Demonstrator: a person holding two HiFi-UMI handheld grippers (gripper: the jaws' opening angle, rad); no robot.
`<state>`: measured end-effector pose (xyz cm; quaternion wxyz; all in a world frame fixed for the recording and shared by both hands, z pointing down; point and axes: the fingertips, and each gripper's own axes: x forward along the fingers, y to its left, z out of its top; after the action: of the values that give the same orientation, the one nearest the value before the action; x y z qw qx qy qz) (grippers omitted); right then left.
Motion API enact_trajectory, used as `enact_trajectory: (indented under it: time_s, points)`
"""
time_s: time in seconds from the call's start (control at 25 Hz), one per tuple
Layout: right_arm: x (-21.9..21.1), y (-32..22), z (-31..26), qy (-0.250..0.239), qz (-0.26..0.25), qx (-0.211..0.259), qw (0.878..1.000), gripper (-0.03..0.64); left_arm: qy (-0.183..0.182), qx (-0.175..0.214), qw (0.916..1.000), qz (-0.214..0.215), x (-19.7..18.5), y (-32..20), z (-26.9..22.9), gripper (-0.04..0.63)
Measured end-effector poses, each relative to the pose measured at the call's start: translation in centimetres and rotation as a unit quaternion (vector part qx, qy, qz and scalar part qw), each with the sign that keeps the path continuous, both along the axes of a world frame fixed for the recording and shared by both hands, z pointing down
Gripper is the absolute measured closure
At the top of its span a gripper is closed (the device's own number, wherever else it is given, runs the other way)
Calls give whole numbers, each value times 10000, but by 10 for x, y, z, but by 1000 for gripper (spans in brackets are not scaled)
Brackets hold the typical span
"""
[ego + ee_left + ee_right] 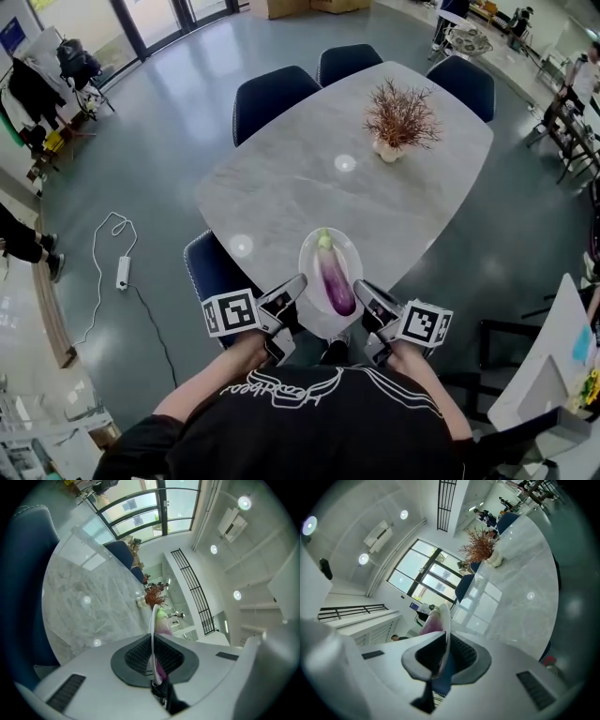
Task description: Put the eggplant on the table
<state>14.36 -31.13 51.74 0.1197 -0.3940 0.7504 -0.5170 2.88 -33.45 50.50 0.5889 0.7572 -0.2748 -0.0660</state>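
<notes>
White-bodied left gripper [298, 281]: jaws nearly together, clamped on the left rim of the plate. In its own view [152, 658] that rim stood edge-on between the black ribbed pads.
White oval ceramic plate [349, 246]: held by both grippers over the near edge of the grey marble-patterned table [309, 169].
Purple eggplant with green cap [334, 279]: lay lengthwise on the plate, cap toward the far side.
Right gripper [361, 289]: jaws narrow, pinched on the plate's right rim, confirmed in its own view [443, 653].
Step in hand: judged to be delivery, with plate and eggplant presented at the table and neither gripper released.
Next move: called for keeping both grippers level, seating the plate well inside the table edge, then opening both together.
Not established: whether the plate's underside touched the tabletop. In both gripper views the rim hid most of the eggplant.
</notes>
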Motion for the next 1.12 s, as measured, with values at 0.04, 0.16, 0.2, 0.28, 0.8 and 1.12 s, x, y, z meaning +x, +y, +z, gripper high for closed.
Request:
enact_trajectory:
  time_s: [0.04, 0.16, 0.2, 0.28, 0.8, 1.12]
  points:
    - [0, -4, 1, 14, -17, -17, 10000, 579, -12, -11, 10000, -34, 1, -4, 1, 575]
    - [4, -16, 2, 151, -85, 23, 9998, 580, -21, -55, 9999, -115, 3, -15, 4, 575]
    - [5, -21, 2, 238, -114, 54, 9996, 580, -28, -60, 9999, -132, 4, -18, 5, 575]
    - [7, -29, 3, 413, -177, 118, 9989, 579, -56, -62, 9998, -163, 7, -25, 6, 575]
    - [28, -76, 13, 638, -336, 6, 9974, 578, -289, -90, 9987, -414, 28, -72, 17, 575]
    - [37, -110, 33, 889, -477, -135, 9948, 578, -632, -113, 9968, -479, 37, -104, 38, 575]
